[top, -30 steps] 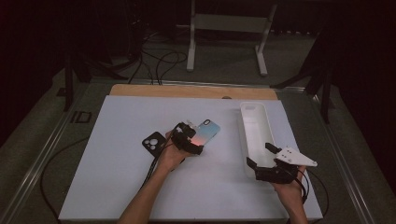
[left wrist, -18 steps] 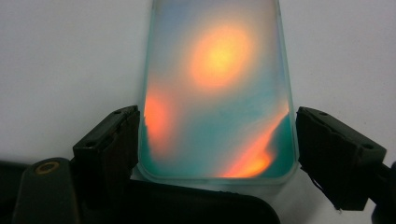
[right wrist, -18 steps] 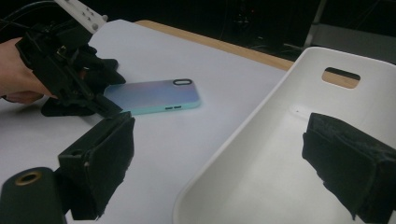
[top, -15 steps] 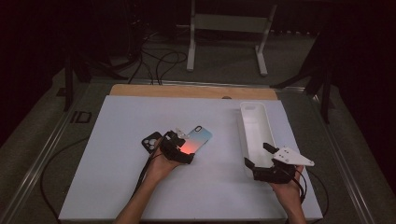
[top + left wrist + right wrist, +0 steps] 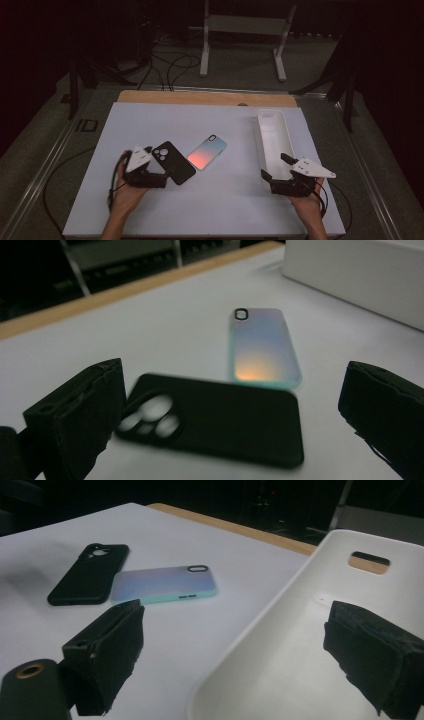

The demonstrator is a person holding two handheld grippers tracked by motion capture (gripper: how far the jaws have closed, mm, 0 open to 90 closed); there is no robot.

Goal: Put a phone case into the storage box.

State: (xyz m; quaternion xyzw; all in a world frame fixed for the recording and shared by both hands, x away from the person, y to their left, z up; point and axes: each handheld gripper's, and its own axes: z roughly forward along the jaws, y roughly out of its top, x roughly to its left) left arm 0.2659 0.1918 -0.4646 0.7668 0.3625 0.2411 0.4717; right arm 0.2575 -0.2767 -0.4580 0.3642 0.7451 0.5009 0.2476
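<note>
The white worktop (image 5: 220,210) carries a long white tray (image 5: 272,137) along its right edge, and two phone cases lie flat left of centre: a black case (image 5: 175,164) and, just beside it toward the tray, an iridescent case (image 5: 207,152). The two nearly touch at their corners.

A second ago the left gripper (image 5: 160,181) sat over the iridescent case. It has since drawn back toward the near left, and its jaws have just been opening, with nothing between them. That case now lies free, a little nearer than it did then, so it looks just set down or nudged, not yet in the tray. The left gripper's jaws stand spread wide and empty, facing the black case from the near-left side, so that case is probably next.

The right gripper (image 5: 276,173) has kept its place at the tray's near end, jaws spread astride the tray's left wall, pinching nothing.
</note>
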